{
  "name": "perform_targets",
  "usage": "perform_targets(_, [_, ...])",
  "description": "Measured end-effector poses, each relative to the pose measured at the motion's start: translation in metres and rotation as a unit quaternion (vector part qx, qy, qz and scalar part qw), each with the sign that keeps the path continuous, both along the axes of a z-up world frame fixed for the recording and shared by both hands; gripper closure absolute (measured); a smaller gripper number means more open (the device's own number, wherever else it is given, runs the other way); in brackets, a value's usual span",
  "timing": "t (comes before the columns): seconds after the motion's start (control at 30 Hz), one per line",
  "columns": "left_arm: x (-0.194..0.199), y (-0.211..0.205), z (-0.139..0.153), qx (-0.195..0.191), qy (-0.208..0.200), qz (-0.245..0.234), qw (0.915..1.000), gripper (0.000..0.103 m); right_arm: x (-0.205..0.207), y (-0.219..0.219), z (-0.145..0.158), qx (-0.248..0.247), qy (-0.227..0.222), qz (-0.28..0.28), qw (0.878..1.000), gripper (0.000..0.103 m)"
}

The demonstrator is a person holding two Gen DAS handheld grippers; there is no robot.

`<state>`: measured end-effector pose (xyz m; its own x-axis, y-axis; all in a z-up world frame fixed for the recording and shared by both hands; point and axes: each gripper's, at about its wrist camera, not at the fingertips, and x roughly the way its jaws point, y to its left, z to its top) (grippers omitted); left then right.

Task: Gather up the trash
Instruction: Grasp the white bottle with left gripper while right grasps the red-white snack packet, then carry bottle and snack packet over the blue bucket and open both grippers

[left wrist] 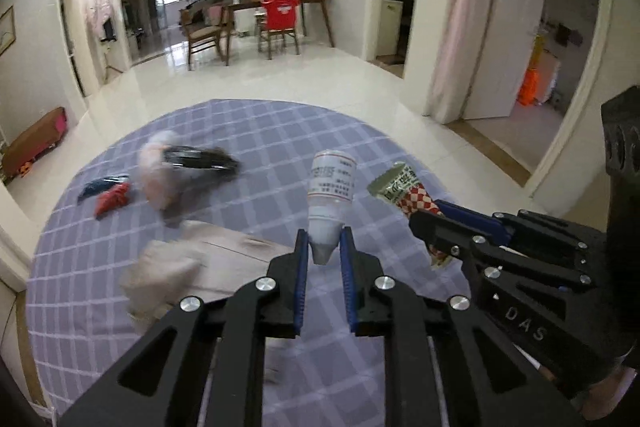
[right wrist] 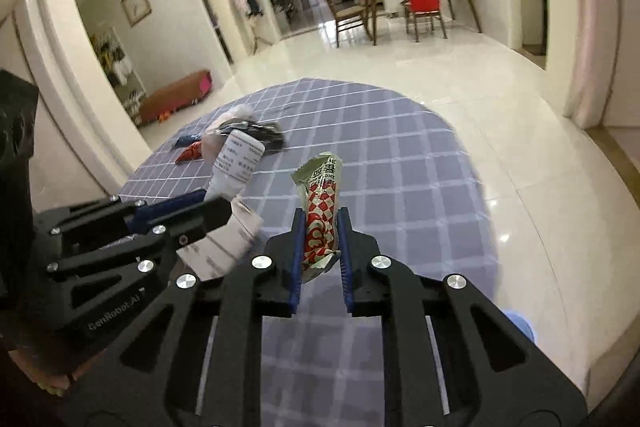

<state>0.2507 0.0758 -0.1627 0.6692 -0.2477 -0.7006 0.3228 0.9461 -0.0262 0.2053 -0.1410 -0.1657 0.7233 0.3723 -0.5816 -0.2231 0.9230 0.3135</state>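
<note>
Left claw (left wrist: pixel 323 247) pinches a white bottle (left wrist: pixel 331 187), right claw (right wrist: pixel 320 239) a snack wrapper (right wrist: pixel 320 211); keep both squeezed firmly while carrying them off the worktop (left wrist: pixel 260 131).

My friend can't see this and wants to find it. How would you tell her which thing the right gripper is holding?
Start at the round table with the purple checked cloth. Two grippers are raised over its near side, and the right gripper is shut on a wrapper. The thing beside it in the left gripper is a white bottle, but the wrapper is flat and crinkly, red-and-white checked with a green top.
</note>
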Motion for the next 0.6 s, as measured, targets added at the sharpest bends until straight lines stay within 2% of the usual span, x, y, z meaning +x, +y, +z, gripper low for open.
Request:
perform_targets(0.17, [-0.030, -0.068, -0.004, -0.001, 0.007, -0.052, 0.9986, 0.088, -0.047, -0.078, -0.004, 0.038, -0.005, -0.061, 0.997, 0.087])
perform_targets(0.3, [-0.045, -0.128, -0.012, 0.008, 0.014, -0.096, 0.9953, 0.088, -0.086, -0.139, -0.014, 0.050, -0.004, -0.117, 0.992, 0.087])
perform_targets(0.47, [-0.056, -0.191, -0.032, 0.014, 0.031, -0.134, 0.9904, 0.088, -0.111, -0.187, -0.033, 0.046, 0.009, -0.168, 0.985, 0.087])
perform_targets(0.6, [-0.056, -0.227, -0.056, 0.010, 0.062, -0.147, 0.9872, 0.088, -0.117, -0.215, -0.052, 0.051, 0.025, -0.196, 0.979, 0.087])
